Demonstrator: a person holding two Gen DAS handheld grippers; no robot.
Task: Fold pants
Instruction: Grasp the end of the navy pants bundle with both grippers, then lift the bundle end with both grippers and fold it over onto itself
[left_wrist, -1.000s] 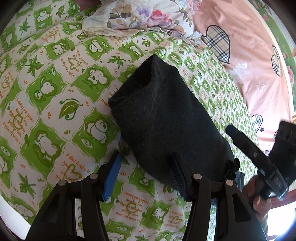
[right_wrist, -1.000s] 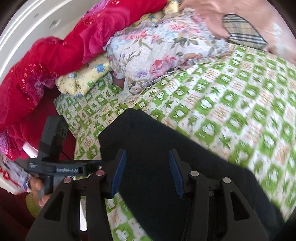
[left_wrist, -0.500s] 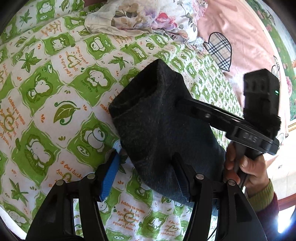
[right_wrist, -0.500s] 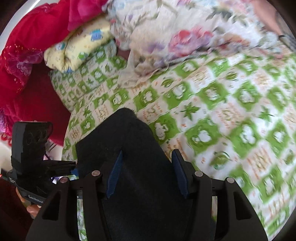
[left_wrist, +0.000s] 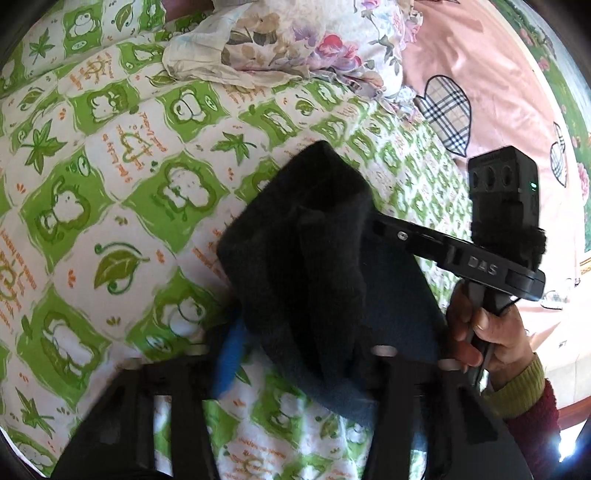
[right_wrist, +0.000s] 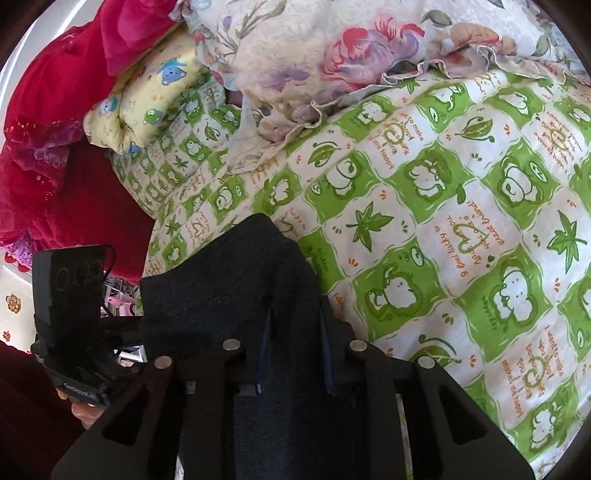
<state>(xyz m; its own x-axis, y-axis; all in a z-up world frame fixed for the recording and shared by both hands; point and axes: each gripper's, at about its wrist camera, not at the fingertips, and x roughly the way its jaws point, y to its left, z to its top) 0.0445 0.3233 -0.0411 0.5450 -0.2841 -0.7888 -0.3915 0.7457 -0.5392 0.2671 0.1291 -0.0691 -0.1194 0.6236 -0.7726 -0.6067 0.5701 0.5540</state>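
Both jaws closing on pants (left_wrist: 303, 266), cloth bunched between each pair.
Left gripper (left_wrist: 295, 354) pinches the near edge, right gripper (right_wrist: 295, 354) the other; pants lie dark on green sheet (left_wrist: 110, 192). Risk: thick fleece slips out, or sheet gets pinched too.

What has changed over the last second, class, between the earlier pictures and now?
Both grippers, left gripper and right gripper, are closing their fingers on the dark pants, bunching the near edge upward. The right gripper came in beside the left. The green patterned bedsheet and floral pillow stayed put.
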